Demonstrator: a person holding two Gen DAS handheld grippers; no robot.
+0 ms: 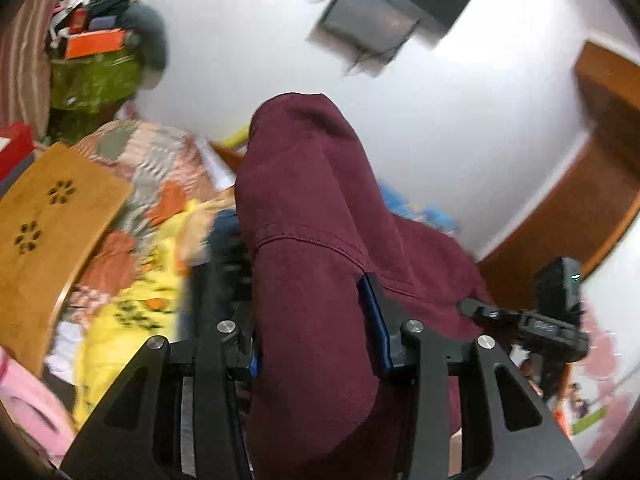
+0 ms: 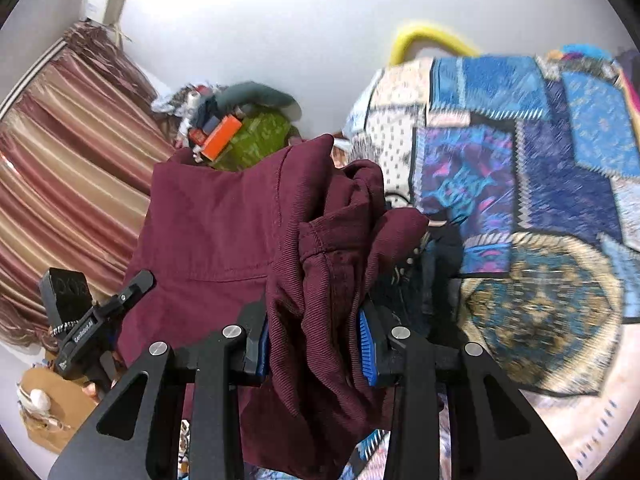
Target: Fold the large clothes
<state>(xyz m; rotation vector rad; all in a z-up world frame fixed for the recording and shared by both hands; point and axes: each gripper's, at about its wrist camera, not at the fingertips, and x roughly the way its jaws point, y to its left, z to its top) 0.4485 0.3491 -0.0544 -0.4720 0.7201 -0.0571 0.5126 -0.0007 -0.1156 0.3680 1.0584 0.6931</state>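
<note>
My left gripper is clamped on a thick fold of the maroon garment, which humps up ahead of my fingers. My right gripper pinches a bunched edge of the same cloth, the rest spreading left toward my other gripper. A patchwork quilt lies beyond, to the right.

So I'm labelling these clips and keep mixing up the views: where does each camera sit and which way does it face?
Left wrist: sits on the left gripper, looking along its fingers at the maroon garment it clamps, the wall beyond; the right gripper shows.
Right wrist: sits on the right gripper, facing the garment bunched in it and a patchwork quilt; the left gripper shows.
Shared: the garment, the orange box.
</note>
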